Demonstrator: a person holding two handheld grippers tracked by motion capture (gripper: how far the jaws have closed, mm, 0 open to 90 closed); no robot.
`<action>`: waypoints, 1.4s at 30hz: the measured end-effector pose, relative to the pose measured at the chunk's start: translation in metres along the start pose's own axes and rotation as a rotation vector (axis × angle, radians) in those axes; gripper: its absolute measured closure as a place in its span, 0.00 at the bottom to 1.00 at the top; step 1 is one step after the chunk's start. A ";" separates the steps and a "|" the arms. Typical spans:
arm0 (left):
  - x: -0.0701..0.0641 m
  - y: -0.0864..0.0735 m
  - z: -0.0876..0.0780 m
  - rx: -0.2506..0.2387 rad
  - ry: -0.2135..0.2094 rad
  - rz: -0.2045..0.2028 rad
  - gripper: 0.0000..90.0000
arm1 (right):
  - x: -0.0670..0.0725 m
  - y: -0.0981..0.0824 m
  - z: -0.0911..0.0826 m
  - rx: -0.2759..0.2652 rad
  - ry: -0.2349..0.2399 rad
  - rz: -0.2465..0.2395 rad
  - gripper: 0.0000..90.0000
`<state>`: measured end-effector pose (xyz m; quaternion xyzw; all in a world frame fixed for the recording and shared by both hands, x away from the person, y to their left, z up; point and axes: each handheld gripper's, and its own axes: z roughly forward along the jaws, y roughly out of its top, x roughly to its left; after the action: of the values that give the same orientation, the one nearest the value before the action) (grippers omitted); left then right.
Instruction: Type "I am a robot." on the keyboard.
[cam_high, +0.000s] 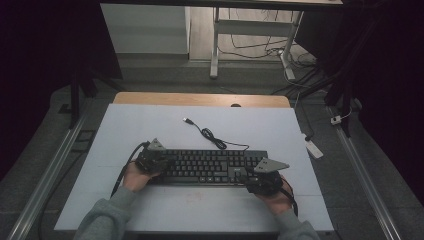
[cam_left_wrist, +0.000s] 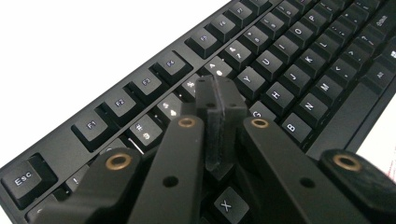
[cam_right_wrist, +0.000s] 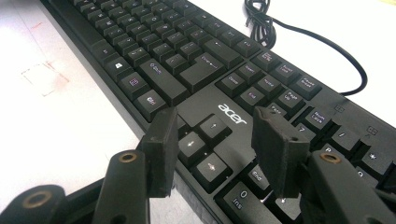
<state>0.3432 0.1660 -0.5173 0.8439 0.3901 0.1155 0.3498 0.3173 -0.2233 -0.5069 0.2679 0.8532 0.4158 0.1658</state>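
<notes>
A black Acer keyboard (cam_high: 210, 166) lies across the middle of the white tabletop (cam_high: 150, 125). Its cable (cam_high: 207, 134) curls away toward the far side and ends in a loose USB plug (cam_high: 187, 120). My left gripper (cam_high: 166, 162) is at the keyboard's left end. In the left gripper view its jaws are shut tip to tip (cam_left_wrist: 219, 100) with nothing between them, low over the upper letter keys (cam_left_wrist: 289, 70). My right gripper (cam_high: 246, 175) is at the keyboard's right part. Its jaws stand open (cam_right_wrist: 215, 135) just above the arrow keys (cam_right_wrist: 210, 149), beside the logo (cam_right_wrist: 232, 114).
A wooden strip (cam_high: 200, 99) edges the table's far side. Bare white surface (cam_high: 200, 210) lies in front of the keyboard. A power strip (cam_high: 314, 148) and loose cables lie on the floor to the right, with metal rails (cam_high: 45, 180) along both sides.
</notes>
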 end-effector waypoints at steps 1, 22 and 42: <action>0.000 0.000 0.001 0.003 0.000 0.001 0.99 | 0.000 0.000 0.000 0.001 0.000 0.001 0.57; -0.002 0.000 -0.001 -0.022 0.008 0.003 0.99 | 0.000 0.000 0.000 0.000 -0.001 0.002 0.57; -0.009 -0.008 -0.038 -0.099 -0.031 -0.040 0.45 | 0.000 0.000 -0.001 -0.006 0.002 -0.004 0.57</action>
<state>0.3148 0.1818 -0.4949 0.8194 0.3952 0.1143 0.3993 0.3168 -0.2234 -0.5064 0.2655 0.8525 0.4184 0.1667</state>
